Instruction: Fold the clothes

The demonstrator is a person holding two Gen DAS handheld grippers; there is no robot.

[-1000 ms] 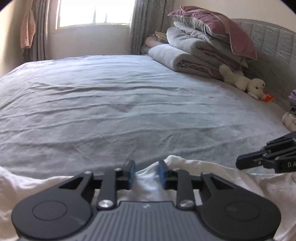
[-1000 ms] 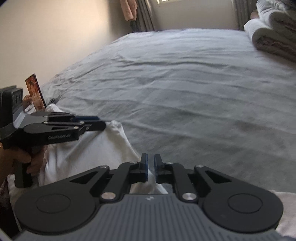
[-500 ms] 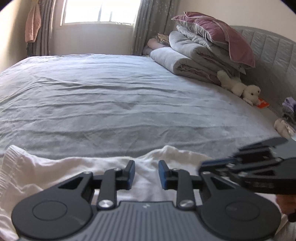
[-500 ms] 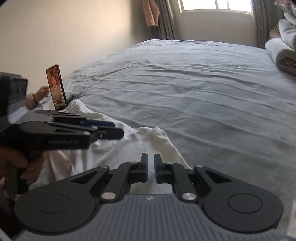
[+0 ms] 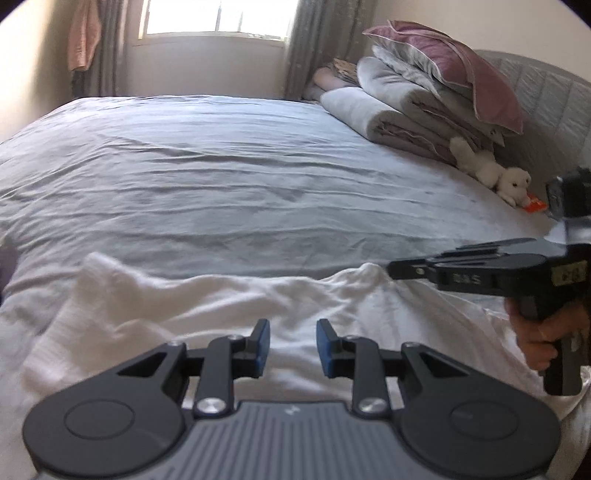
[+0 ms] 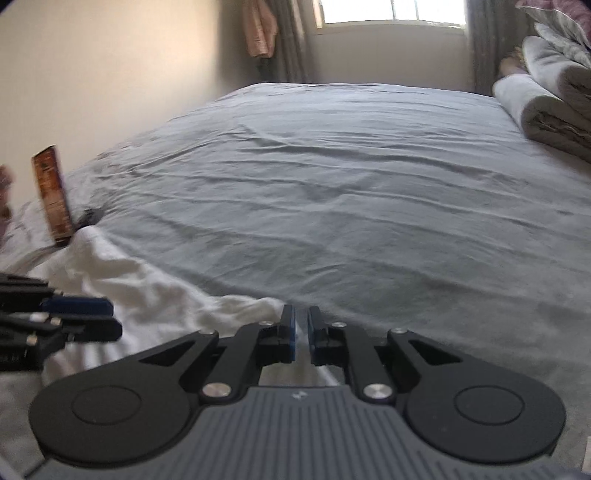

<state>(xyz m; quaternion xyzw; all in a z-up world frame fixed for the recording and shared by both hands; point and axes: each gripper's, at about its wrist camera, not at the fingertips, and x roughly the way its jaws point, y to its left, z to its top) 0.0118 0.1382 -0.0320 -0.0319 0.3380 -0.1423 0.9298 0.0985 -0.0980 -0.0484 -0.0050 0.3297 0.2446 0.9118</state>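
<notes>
White garment (image 5: 229,306) lies rumpled along the near edge of the bed (image 5: 229,177), on the grey sheet, spread from left to right under both grippers. Left gripper (image 5: 291,345) hangs low over the middle of the cloth; jaws parted with a clear gap, white fabric visible through the gap below them, nothing pinched. Right gripper (image 6: 301,334) sits at the right end of the garment, where a raised fold of cloth (image 6: 255,306) meets the sheet; jaws drawn nearly together with only a thin slit between the blue pads. Cannot tell whether any fabric is caught in that slit. In the left wrist view the right gripper comes in from the right edge, its tip at a peak of cloth, a hand (image 5: 543,332) wrapped on its grip. Far side of the bed: stacked folded quilts (image 5: 402,110) with a pink pillow (image 5: 450,62) on top, a white soft toy (image 5: 495,173) just beside them. A phone (image 6: 51,195) stands upright near the garment's left end. Window (image 5: 218,16) behind, curtains (image 5: 314,48) either side.
</notes>
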